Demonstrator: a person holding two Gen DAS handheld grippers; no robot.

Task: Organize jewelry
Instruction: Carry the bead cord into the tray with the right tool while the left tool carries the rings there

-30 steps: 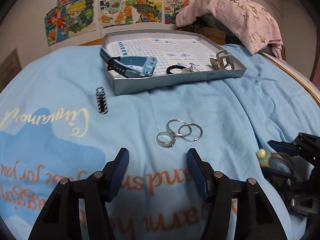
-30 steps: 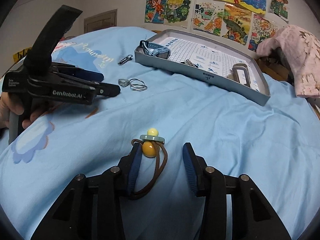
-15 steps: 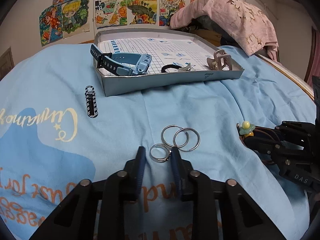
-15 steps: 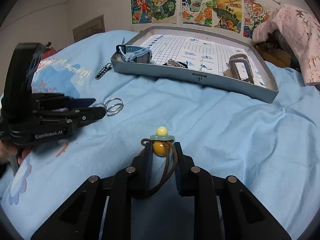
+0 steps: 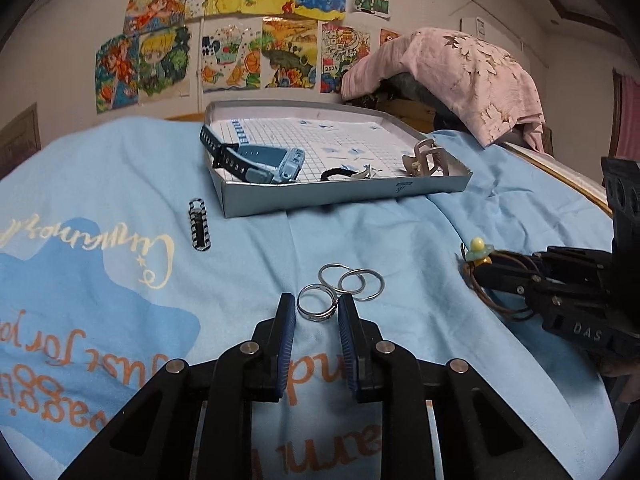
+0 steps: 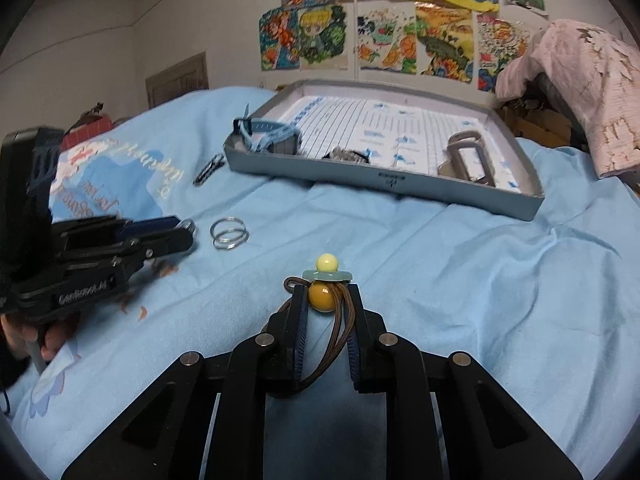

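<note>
The left gripper (image 5: 316, 314) is closed on a small silver ring (image 5: 315, 307), which sits between its two blue pads at the tips. The ring looks to be at the level of the blue bedsheet (image 5: 360, 232), but whether it touches the sheet I cannot tell. Just beyond it, two thin silver rings (image 5: 352, 280) lie flat on the sheet and overlap each other; the nearer one is very close to the held ring.

The right gripper (image 6: 326, 300) is closed around a brown cord bracelet (image 6: 338, 332) with beads: an orange bead (image 6: 320, 298) sits between the fingertips, and a pale green disc with a light yellow bead (image 6: 327, 262) on top stands just past the tips. The cord loops hang down between the two fingers. In the left wrist view the same bracelet is seen at the right side, at the tips of the right gripper (image 5: 476, 270), near the sheet.

Farther on the bed stands a shallow grey tray (image 5: 340, 196) with a checked paper lining. Inside it, a blue watch (image 5: 256, 162) lies at the left end, a black hair tie (image 5: 340, 174) with a small silver piece is in the middle near the front wall, and a beige hair claw (image 5: 426, 158) is at the right end. A black and white hair clip (image 5: 199, 225) lies on the sheet, just outside the left front corner of the tray.
</note>
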